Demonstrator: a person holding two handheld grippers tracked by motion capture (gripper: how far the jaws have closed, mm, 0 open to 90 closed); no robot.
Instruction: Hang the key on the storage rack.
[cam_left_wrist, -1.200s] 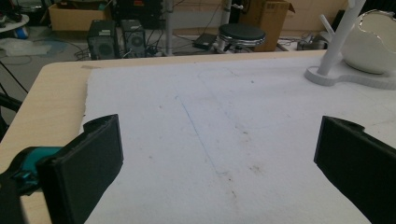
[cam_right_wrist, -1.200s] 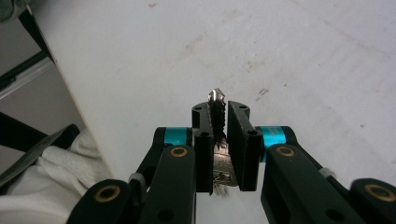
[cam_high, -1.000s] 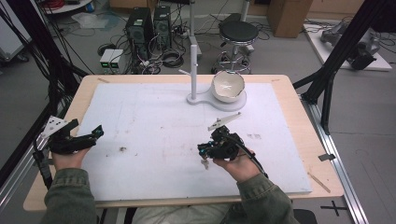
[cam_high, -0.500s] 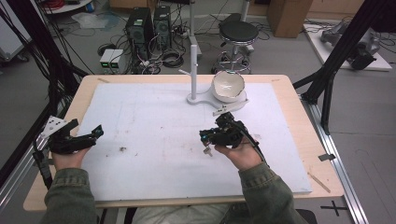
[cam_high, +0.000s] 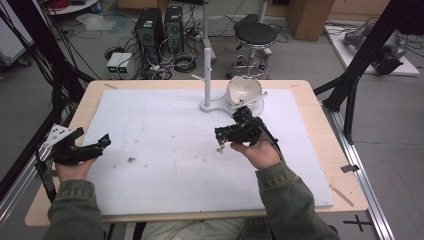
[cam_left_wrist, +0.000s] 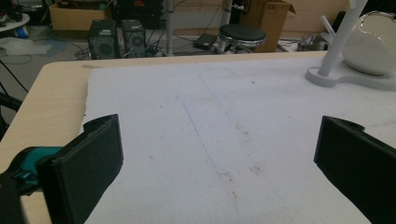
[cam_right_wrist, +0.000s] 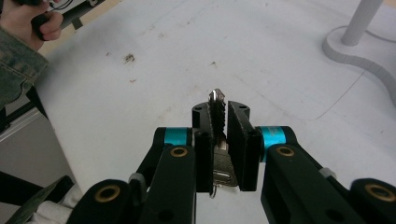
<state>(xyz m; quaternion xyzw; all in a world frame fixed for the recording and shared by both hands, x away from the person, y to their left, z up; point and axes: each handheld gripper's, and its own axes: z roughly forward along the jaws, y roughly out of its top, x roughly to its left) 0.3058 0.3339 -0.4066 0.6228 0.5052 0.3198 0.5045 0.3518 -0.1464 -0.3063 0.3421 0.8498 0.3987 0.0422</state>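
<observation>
While your right gripper (cam_right_wrist: 219, 135) clamps the key (cam_right_wrist: 217, 109) edge-on between its pads, blade tip poking past them | keep squeeze firm, wrist level, so it won't pivot | left gripper (cam_left_wrist: 219, 154) rests wide, nothing between its fingers.

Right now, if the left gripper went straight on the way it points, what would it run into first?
Probably nothing soon: the left gripper, jaws open, looks along the bare white mat. The white stand and white bowl lie off to the side, though depth is hard to judge.
</observation>
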